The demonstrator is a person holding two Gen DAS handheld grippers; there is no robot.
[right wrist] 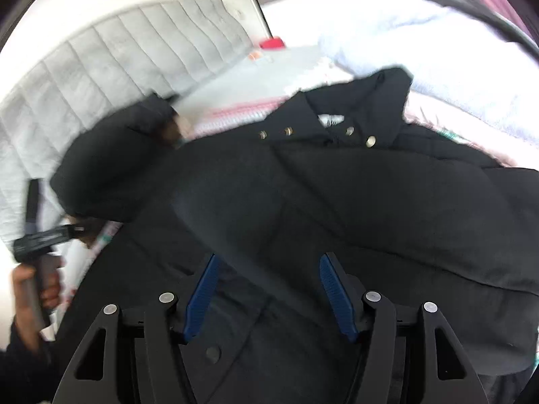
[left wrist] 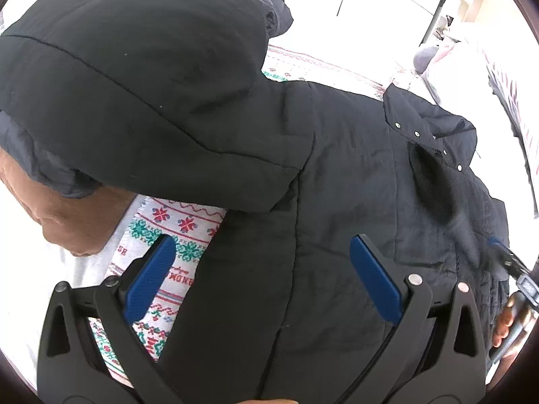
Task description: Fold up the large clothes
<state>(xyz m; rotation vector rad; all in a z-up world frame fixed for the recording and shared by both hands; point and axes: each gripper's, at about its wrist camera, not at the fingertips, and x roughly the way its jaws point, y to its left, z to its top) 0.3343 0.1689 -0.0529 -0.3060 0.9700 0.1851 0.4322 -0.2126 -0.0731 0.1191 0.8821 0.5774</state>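
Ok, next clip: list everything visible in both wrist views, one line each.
Coat: one, black, padded, spread over the patterned cloth, one sleeve folded across its body.
Snap buttons: a row, metallic, along the coat's collar edge.
Patterned cloth: one, white with red and green motifs, under the coat.
Headboard: one, grey, quilted, left in the right wrist view.
Bedding pile: white and pink, upper right in the right wrist view.
Red object: one, small, far off, too blurred to identify.
Left gripper: black with blue pads, open, above the coat.
Right gripper: same colours, open, above the coat.
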